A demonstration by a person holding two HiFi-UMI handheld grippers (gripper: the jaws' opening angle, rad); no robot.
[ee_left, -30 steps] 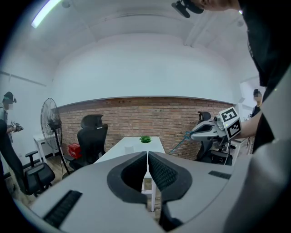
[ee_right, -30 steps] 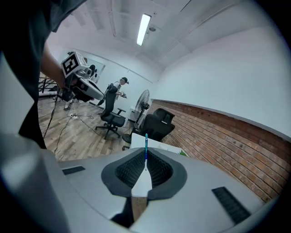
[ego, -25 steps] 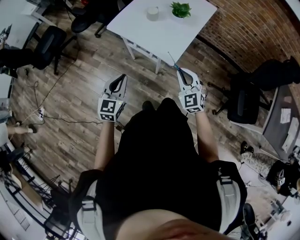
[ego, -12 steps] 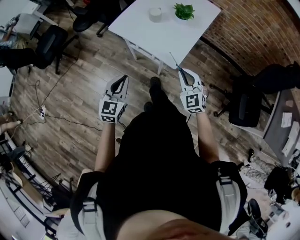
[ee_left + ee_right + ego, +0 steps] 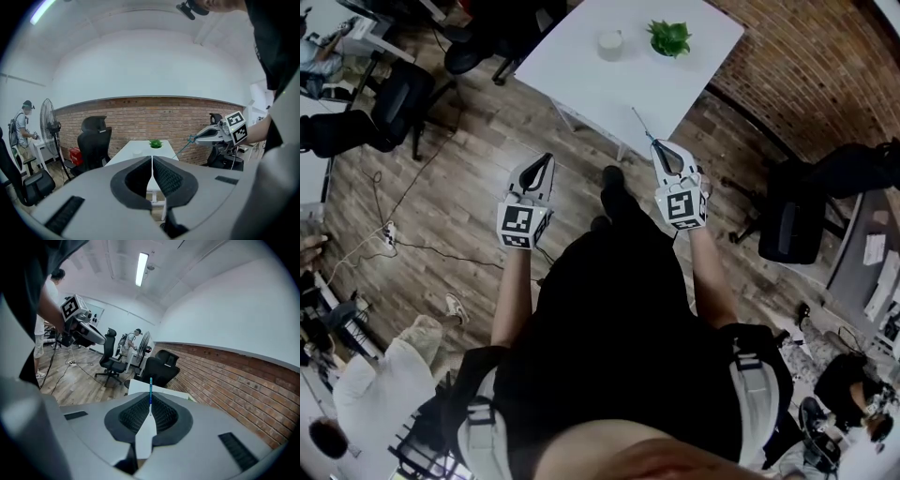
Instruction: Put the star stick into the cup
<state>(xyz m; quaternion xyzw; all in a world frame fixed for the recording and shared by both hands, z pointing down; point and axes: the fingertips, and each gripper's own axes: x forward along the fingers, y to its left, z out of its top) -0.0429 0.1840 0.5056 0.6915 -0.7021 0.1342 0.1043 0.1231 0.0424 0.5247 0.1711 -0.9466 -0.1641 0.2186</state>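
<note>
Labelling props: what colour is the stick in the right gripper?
Teal-blue; the star stick shows best in the right gripper view.

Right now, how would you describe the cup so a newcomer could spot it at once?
At the head view's top, a white table stands by the brick wall. Two things sit on it: the cup is the plain pale round one, just left of the leafy green plant.

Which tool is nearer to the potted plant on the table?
Right. The right tool, gripping the star stick, sits before the plant; the left tool is off to its left.
</note>
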